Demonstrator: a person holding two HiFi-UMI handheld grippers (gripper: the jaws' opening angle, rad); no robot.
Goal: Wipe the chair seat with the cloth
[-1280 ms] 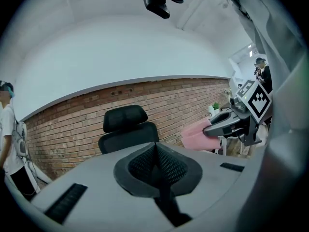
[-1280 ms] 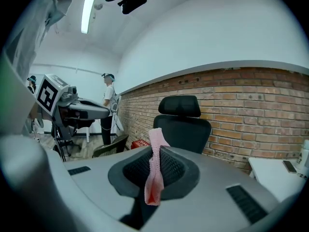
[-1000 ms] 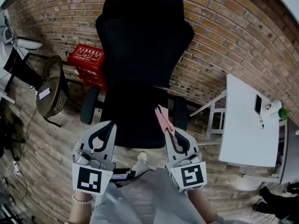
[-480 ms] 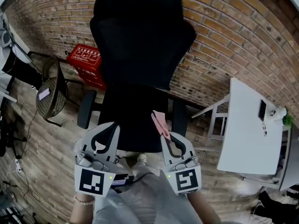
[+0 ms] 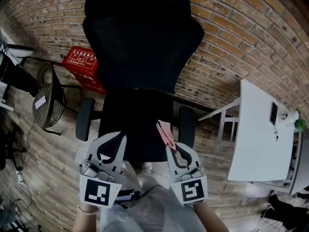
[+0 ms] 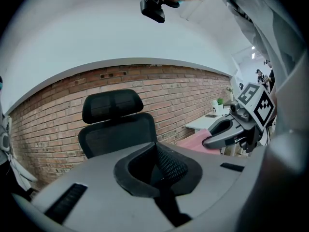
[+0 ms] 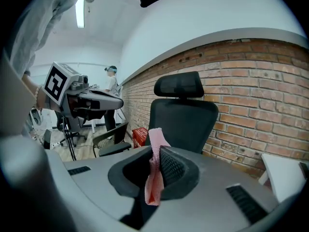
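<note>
Head view: the left gripper [image 5: 112,140] and right gripper [image 5: 170,148] hung at the seat's [image 5: 137,124] front edge. The pink cloth [image 5: 165,132] reached over the seat's front right corner; contact could not be confirmed.

Left gripper view: jaws were together, with nothing between them.

Right gripper view: jaws were pinched on the cloth, which stuck out above and drooped below.

Judgement: this was the approach, with wiping not begun. The next move called for lowering the cloth flat onto the seat.

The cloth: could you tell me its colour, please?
The cloth is pink, clearest in the right gripper view.
</note>
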